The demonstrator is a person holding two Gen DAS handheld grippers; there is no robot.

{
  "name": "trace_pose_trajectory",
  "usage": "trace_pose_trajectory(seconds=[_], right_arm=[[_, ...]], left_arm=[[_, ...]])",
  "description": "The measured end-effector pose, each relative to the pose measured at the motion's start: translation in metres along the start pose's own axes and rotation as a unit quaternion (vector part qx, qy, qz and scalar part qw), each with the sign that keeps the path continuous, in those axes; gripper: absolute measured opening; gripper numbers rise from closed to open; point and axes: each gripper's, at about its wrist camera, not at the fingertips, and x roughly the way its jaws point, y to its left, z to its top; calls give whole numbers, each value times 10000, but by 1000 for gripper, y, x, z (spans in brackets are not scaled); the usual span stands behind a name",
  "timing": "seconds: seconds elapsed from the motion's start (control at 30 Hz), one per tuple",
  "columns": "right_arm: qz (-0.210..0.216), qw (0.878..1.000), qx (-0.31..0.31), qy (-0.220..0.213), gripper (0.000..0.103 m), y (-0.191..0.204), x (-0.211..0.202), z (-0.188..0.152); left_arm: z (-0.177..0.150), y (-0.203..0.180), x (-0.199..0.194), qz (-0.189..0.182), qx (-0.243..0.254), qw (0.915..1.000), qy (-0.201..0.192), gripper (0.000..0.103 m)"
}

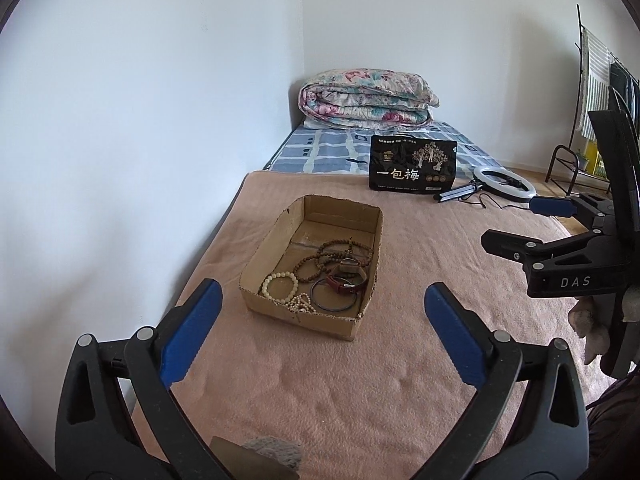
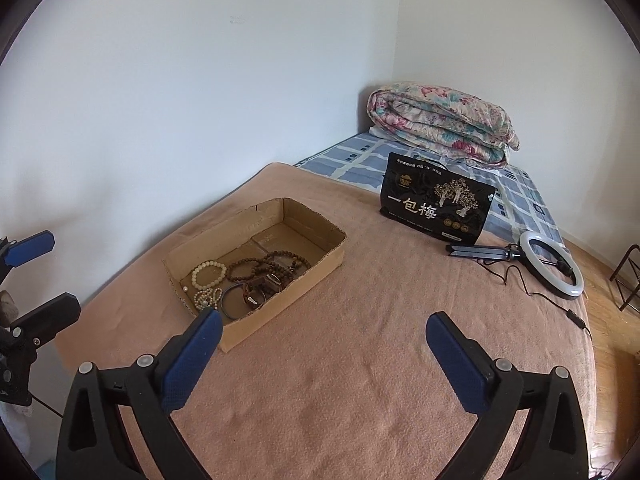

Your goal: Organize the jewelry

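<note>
Both claws hang tilted down, just short of the shallow brown cardboard box (image 1: pixel 312 264) of bracelets. Left claw (image 1: pixel 322 332) and right claw (image 2: pixel 324 354) are spread wide, gripping nothing.

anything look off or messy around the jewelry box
Nothing has spilled: all the jewelry sits inside the cardboard box. The brown bead strings, watch and pearl strand lie tangled together at one end. The box rim is roughly torn.

Even, soft daylight; both views sharp at centre. Fisheye bending and dark vignette at corners. Faint shadow on the wall (image 1: pixel 120 200) at 9 o'clock.
</note>
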Motion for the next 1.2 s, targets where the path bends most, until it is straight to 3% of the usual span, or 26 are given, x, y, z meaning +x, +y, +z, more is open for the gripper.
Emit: trace_pose_trajectory(seconds=[1.2], right_arm=[[-146,9998,80,-69,103,-9,-13,-15]], left_arm=[[1,-2,-18,75,-36,10000,-46,103]])
